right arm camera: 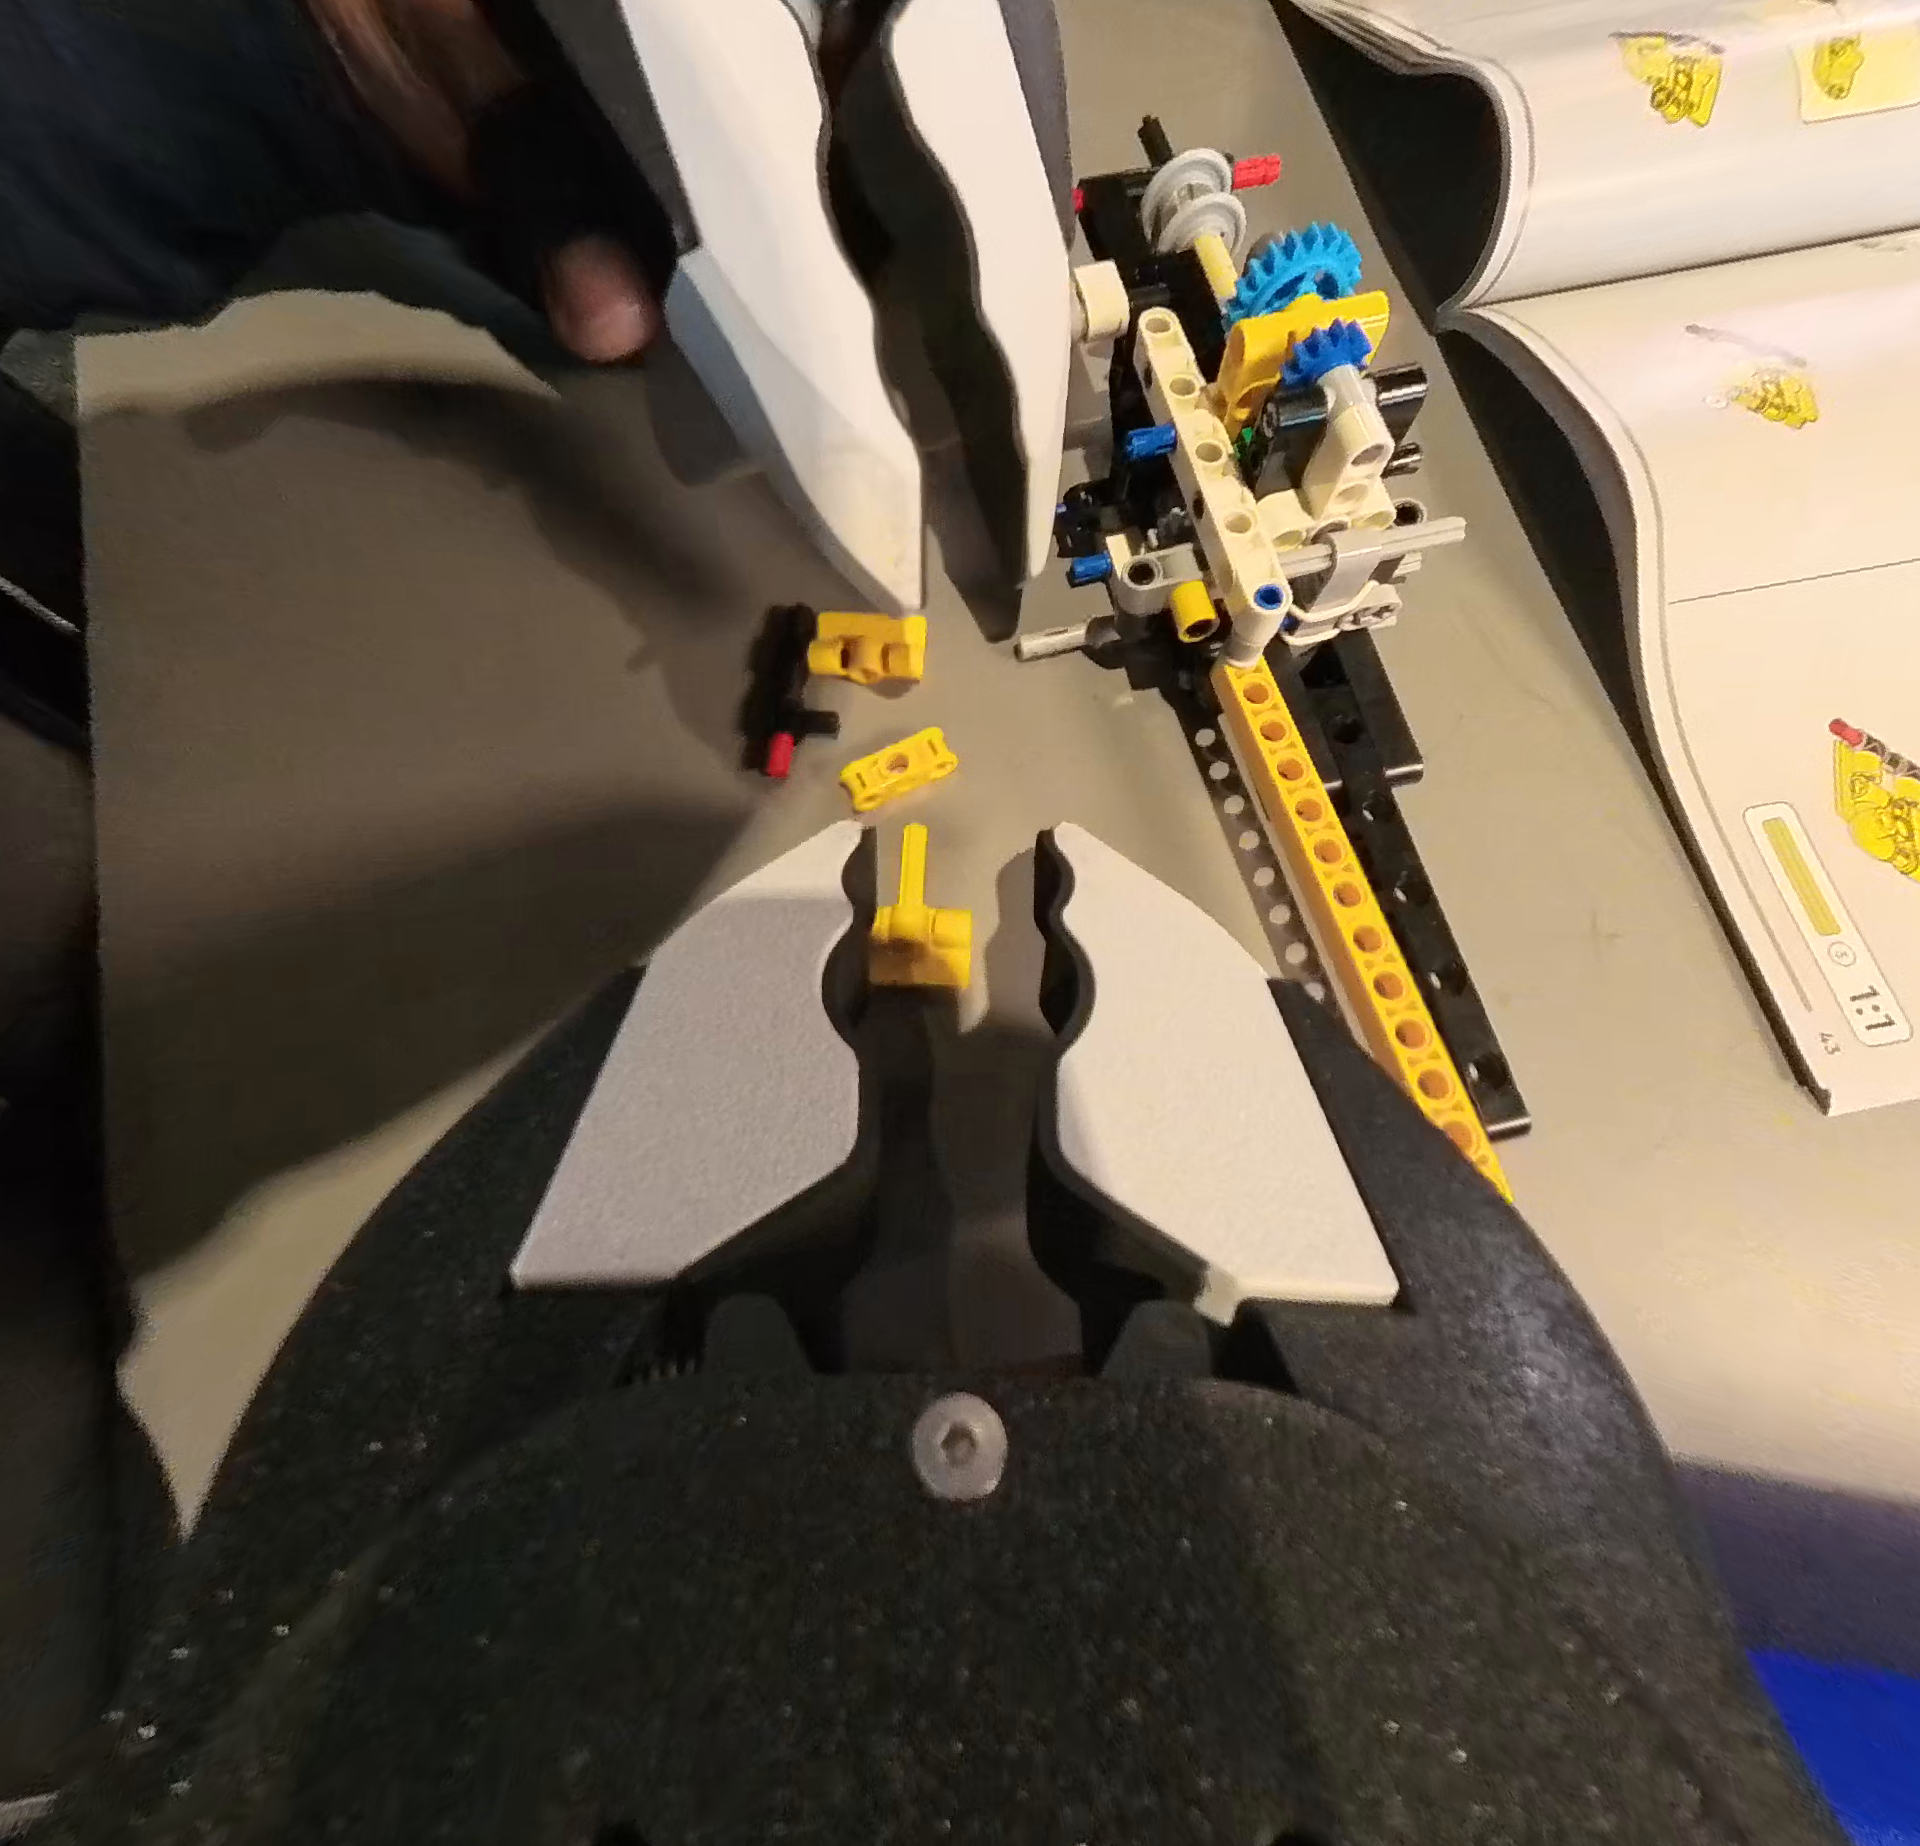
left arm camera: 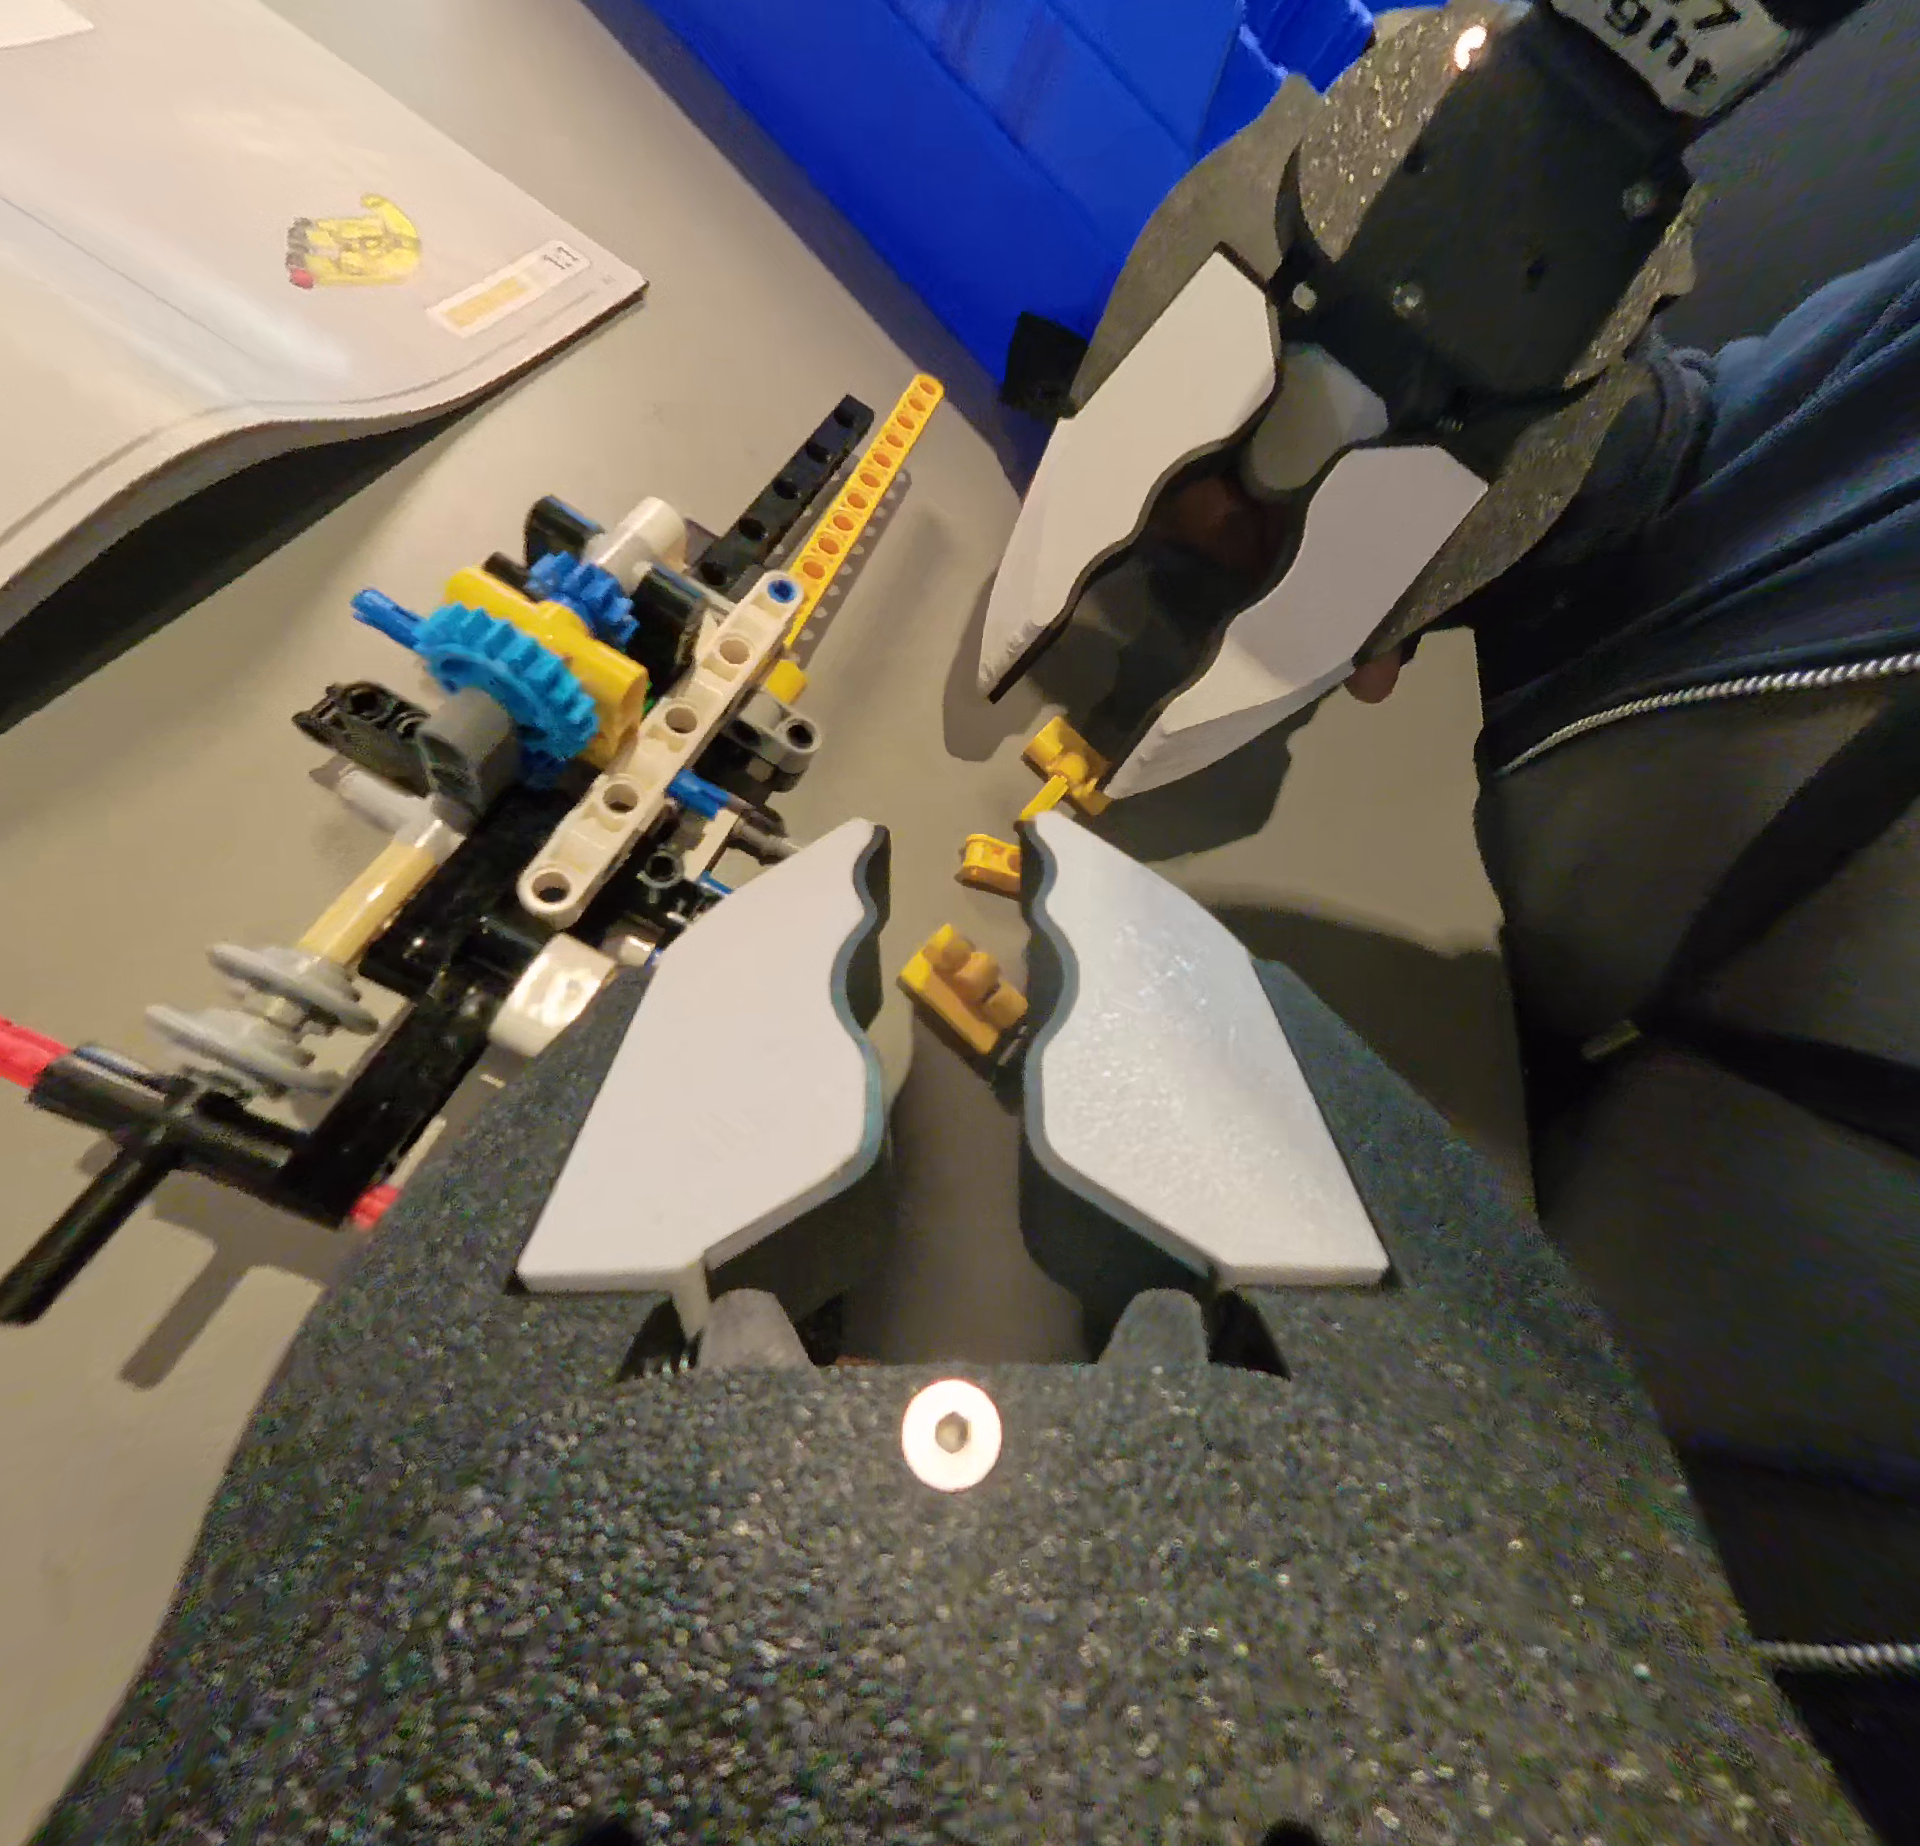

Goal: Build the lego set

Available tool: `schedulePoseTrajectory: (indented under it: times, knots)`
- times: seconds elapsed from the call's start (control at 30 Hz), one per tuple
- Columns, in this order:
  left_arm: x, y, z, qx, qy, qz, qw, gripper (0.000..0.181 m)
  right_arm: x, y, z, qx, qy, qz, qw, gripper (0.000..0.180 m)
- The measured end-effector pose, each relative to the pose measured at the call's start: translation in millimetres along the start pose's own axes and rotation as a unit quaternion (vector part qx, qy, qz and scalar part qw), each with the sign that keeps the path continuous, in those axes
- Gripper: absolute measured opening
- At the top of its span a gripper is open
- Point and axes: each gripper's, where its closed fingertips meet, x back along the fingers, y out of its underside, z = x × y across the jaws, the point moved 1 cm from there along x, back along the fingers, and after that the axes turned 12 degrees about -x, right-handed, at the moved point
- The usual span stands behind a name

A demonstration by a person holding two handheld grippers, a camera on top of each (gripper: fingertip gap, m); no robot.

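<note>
The partly built lego model (left arm camera: 623, 757) lies on the grey table, with blue gears, a white beam and a long yellow beam (left arm camera: 862, 487); it also shows in the right wrist view (right arm camera: 1247, 466). My right gripper (right arm camera: 951, 840) is open, with a yellow axle connector (right arm camera: 920, 934) lying between its fingers on the table. My left gripper (left arm camera: 956, 840) is open, low over a yellow block (left arm camera: 966, 986) and a small yellow connector (left arm camera: 987, 856). The block (right arm camera: 868, 645) sits at one left fingertip. The two grippers face each other closely.
An open instruction booklet (left arm camera: 260, 186) lies beyond the model, also seen in the right wrist view (right arm camera: 1714, 446). A blue bin (left arm camera: 935, 82) stands at the table's far side. A black pin piece with a red end (right arm camera: 784, 695) lies beside the yellow block. My hands' fingertips stand some 4 centimeters from each other.
</note>
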Motion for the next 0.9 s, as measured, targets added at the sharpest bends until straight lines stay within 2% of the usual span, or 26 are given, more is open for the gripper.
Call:
schedulePoseTrajectory:
  times: [0.2,0.6,0.9]
  knots:
    - [-11,9,12,-0.065,0.010,-0.071,0.995,0.026,8,4,2,-0.010,0.006,0.008,1.000,0.029]
    - [-22,17,17,-0.169,-0.011,-0.205,0.964,0.027,15,16,-1,0.010,0.021,-0.003,1.000,0.029]
    - [-27,18,13,-0.186,-0.013,-0.227,0.956,0.023,8,25,-6,0.042,0.020,-0.042,0.998,0.027]
